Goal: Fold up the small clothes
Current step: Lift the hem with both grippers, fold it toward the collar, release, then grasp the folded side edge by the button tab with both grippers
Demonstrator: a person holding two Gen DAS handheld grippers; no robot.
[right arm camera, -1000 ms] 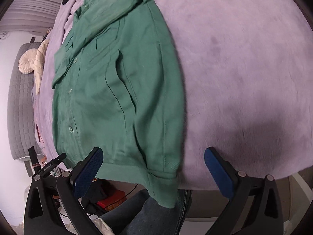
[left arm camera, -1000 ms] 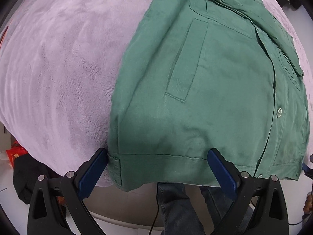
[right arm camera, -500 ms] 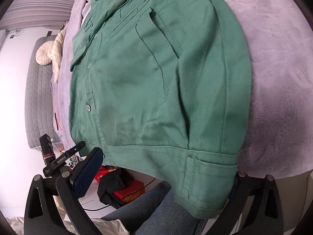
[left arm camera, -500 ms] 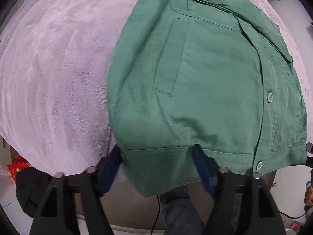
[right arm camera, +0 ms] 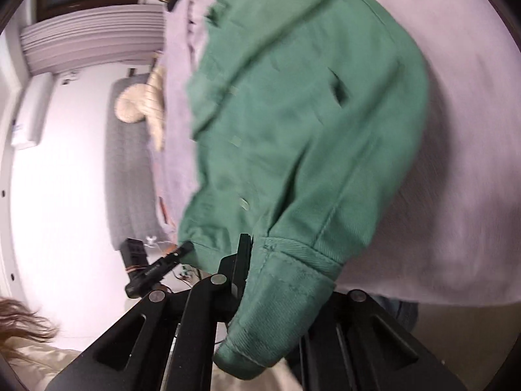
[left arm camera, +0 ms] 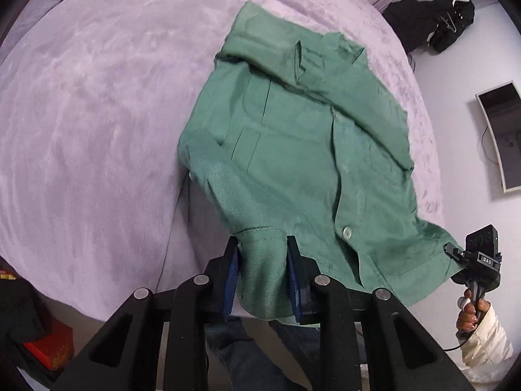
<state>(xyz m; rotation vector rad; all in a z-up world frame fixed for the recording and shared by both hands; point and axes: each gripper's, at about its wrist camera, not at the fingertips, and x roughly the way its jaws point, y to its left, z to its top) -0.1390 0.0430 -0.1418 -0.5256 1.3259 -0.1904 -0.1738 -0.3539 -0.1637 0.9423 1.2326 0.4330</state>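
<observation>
the left gripper is closing its blue-padded jaws on a bunched fold of hem of the one green cotton button-up jacket, cloth filling the gap between the pads. the right gripper is closing on the hem at the jacket's other bottom corner, where a thick cuff-like band is draping over and hiding its far finger. in the left wrist view that right gripper is showing small at the hem, with the person's hand in a cream sleeve on its grip. the jacket is lying at the near edge of the lilac plush bed cover, its hem lifting off the edge, its collar pointing toward the far side. one pale button is showing. beyond the bed a black garment is hanging on the wall, and a cream knitted piece is lying beside the far left edge.
</observation>
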